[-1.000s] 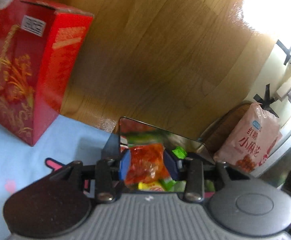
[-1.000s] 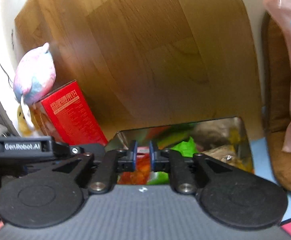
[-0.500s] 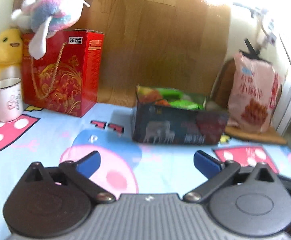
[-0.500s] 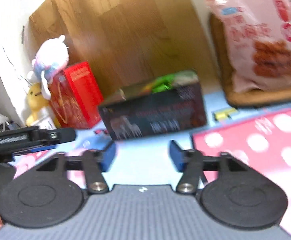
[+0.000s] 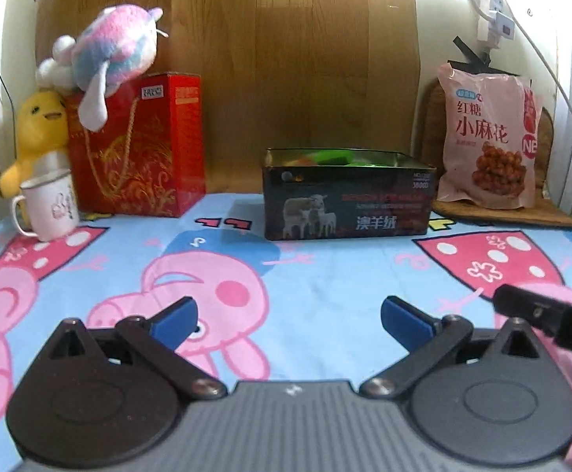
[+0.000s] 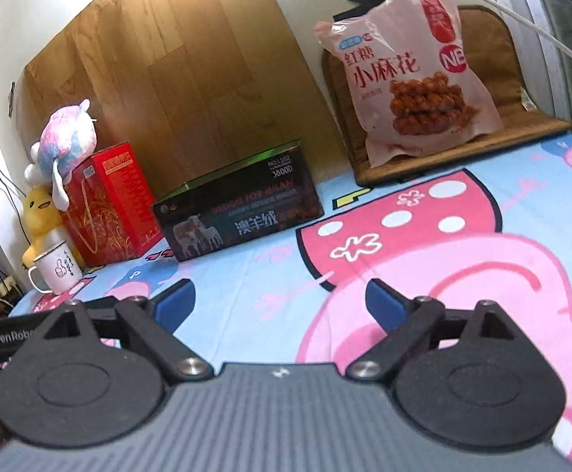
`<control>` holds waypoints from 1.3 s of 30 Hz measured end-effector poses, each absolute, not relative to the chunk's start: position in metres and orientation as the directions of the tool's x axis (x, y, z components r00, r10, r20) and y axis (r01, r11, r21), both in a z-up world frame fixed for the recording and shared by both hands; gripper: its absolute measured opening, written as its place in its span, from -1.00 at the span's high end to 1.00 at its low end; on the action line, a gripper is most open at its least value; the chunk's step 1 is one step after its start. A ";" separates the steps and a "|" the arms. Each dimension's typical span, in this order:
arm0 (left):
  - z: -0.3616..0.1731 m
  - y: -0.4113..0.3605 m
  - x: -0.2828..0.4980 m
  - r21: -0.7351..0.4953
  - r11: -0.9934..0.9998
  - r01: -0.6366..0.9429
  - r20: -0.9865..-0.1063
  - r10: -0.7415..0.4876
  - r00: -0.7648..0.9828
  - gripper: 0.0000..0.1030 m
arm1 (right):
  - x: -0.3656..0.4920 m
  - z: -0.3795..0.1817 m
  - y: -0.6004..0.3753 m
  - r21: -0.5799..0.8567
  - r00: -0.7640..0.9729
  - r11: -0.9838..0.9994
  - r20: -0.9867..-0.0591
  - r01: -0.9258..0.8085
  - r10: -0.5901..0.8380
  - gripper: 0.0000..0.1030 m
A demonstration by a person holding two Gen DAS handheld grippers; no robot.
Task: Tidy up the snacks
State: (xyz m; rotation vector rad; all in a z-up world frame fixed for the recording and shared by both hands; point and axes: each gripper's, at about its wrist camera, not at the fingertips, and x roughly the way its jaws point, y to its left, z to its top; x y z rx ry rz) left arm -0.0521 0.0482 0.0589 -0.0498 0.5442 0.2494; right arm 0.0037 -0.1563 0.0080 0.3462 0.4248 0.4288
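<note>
Tin box (image 5: 349,196) sits centre frame in the left view, against the wood panel (image 5: 286,59), lid off, green and orange snack packs (image 5: 331,156) showing over its rim. A second ago both cameras were right over that opening, the left fingers pinching an orange packet; now both are backed off and the box is well apart from either tool. Reads as: packet dropped in, hands retreating.

Left gripper (image 5: 288,316): fingers spread wide, nothing between them. Right gripper (image 6: 280,301): jaws opening, nothing between them, only cloth behind.

Pink snack bag (image 5: 486,141) leans upright on a brown mat (image 5: 502,216), upper right, just right of the box. Probably the one loose snack left, though it looks too big for the box.

Left of the box: red gift box (image 5: 140,145) with a plush toy (image 5: 109,51) on top, yellow duck (image 5: 38,133) and white mug (image 5: 50,204) at the left edge.

Cartoon cloth (image 5: 325,275) in front is bare, so plenty of room to move. Right tool's black body sits close at the lower right.
</note>
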 end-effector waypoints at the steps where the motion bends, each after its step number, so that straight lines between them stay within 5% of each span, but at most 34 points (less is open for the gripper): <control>1: 0.059 0.048 -0.052 0.028 0.967 -0.254 -0.519 0.232 0.822 -1.00 | 0.003 0.008 -0.157 0.409 0.824 0.852 -0.319 -0.326 0.468 -0.85; 15: 0.043 0.037 -0.043 0.195 0.935 -0.296 -0.519 0.354 0.778 -1.00 | 0.002 0.006 -0.164 0.450 0.807 0.818 -0.293 -0.357 0.513 -0.85; 39: 0.032 0.049 -0.035 0.133 0.939 -0.318 -0.586 0.334 0.739 -1.00 | 0.003 0.007 -0.164 0.458 0.807 0.815 -0.290 -0.354 0.514 -0.85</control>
